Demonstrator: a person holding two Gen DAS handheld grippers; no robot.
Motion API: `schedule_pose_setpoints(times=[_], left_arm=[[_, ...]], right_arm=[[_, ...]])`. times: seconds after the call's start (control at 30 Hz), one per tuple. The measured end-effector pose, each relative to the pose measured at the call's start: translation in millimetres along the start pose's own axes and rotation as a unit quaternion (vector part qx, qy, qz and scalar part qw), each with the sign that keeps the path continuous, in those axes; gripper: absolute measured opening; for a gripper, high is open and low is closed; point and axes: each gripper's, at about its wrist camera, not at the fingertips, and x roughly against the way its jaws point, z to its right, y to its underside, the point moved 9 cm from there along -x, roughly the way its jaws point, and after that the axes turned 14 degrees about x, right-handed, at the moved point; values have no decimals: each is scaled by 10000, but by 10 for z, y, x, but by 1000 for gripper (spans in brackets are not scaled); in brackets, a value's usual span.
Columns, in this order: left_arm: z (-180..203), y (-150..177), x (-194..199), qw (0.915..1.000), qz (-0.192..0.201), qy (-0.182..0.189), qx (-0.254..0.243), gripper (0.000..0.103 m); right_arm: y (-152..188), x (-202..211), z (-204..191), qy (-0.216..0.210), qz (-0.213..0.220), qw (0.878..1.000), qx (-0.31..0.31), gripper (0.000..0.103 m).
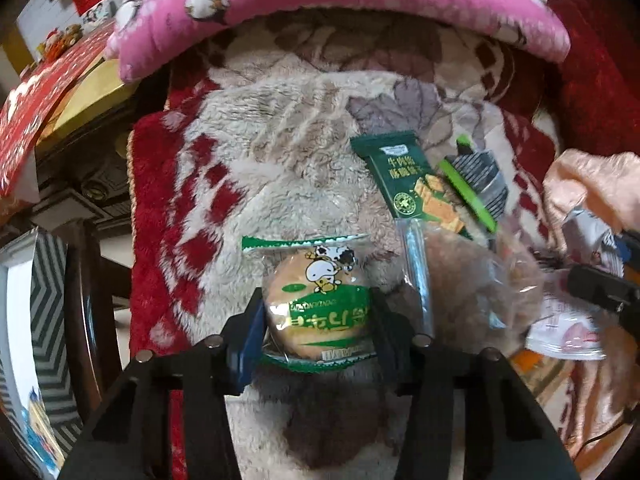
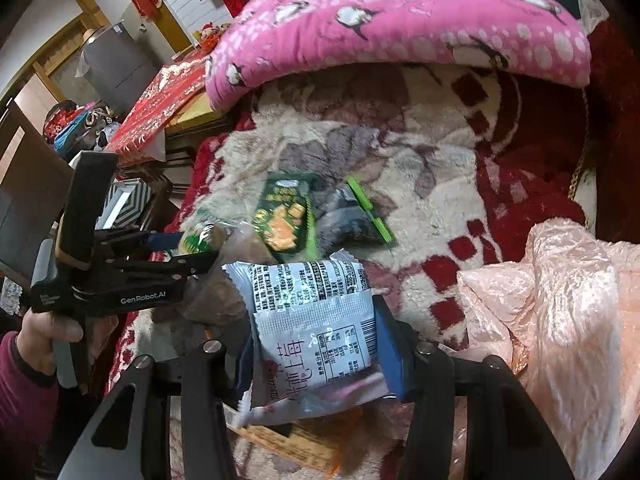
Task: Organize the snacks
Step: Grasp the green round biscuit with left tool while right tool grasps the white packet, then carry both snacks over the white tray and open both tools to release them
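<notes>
Plush blanket (image 1: pixel 280 168) underneath; my left gripper (image 1: pixel 318 320) clamped the round cake packet (image 1: pixel 318 308), right gripper (image 2: pixel 316 344) clamped white strawberry packet (image 2: pixel 308 312), pile just ahead.

Six snack packets are counted: one round cake packet (image 1: pixel 318 304), one green packet (image 1: pixel 404 178), one grey packet (image 1: pixel 478 184), one clear bag (image 1: pixel 472 276), one white packet (image 2: pixel 316 320), one orange packet (image 2: pixel 296 444). One pink pillow (image 2: pixel 400 28) is seen.
</notes>
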Motion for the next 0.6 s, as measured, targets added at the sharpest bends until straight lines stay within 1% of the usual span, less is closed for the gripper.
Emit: schedule_pose_setpoints(times=[0.13, 0.2, 0.27, 0.47, 0.6], left_arm=[[-125, 82, 311, 9991, 383, 107, 172, 48], [-140, 101, 487, 9984, 529, 43, 197, 48], [-193, 161, 666, 9972, 727, -52, 194, 48], [-433, 388, 1119, 9938, 1040, -231, 326, 48], [-643, 530, 1306, 9914, 1158, -371, 478, 48]], right_arm=[[-96, 105, -211, -10, 164, 9998, 115, 54], [-144, 170, -350, 11, 266, 9995, 187, 54], [-168, 193, -464, -61, 333, 9993, 186, 54], [-186, 167, -882, -182, 363, 9987, 308, 54], [-198, 98, -1191, -275, 316, 9983, 416, 54]])
